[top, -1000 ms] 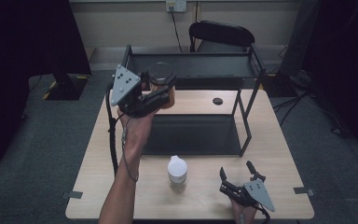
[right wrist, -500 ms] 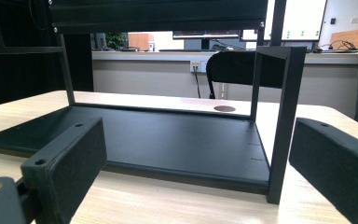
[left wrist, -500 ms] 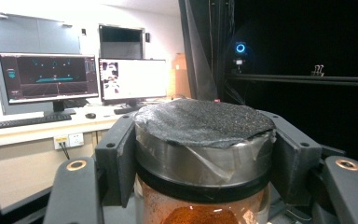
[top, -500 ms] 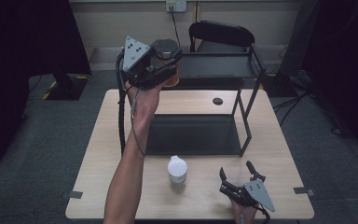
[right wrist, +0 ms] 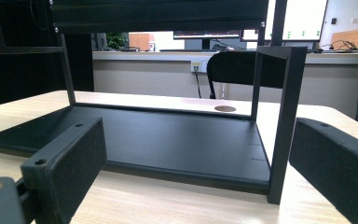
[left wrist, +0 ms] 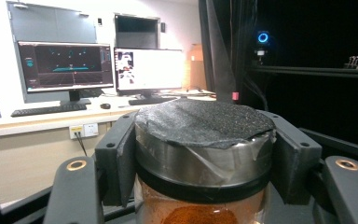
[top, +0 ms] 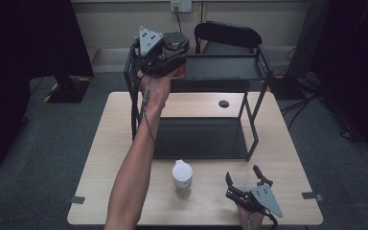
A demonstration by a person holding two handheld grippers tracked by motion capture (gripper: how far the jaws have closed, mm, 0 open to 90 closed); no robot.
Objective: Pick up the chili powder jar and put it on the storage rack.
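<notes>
The left tool (top: pixel 170 52) sits at the left end of the rack's top shelf (top: pixel 230 67), a jar (left wrist: pixel 203 154) between its jaws. Below and nearer the person, a bottle (top: pixel 182 176) stands on the desk (top: pixel 100 158), left of the right tool (top: pixel 244 184). The rack's base plate (right wrist: pixel 168 140) lies directly beyond the right tool.

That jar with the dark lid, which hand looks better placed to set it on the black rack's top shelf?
The left. Its gripper already clamps the jar between its fingers, raised at the top shelf. The right gripper sits open near the table's front edge, holding nothing.
</notes>
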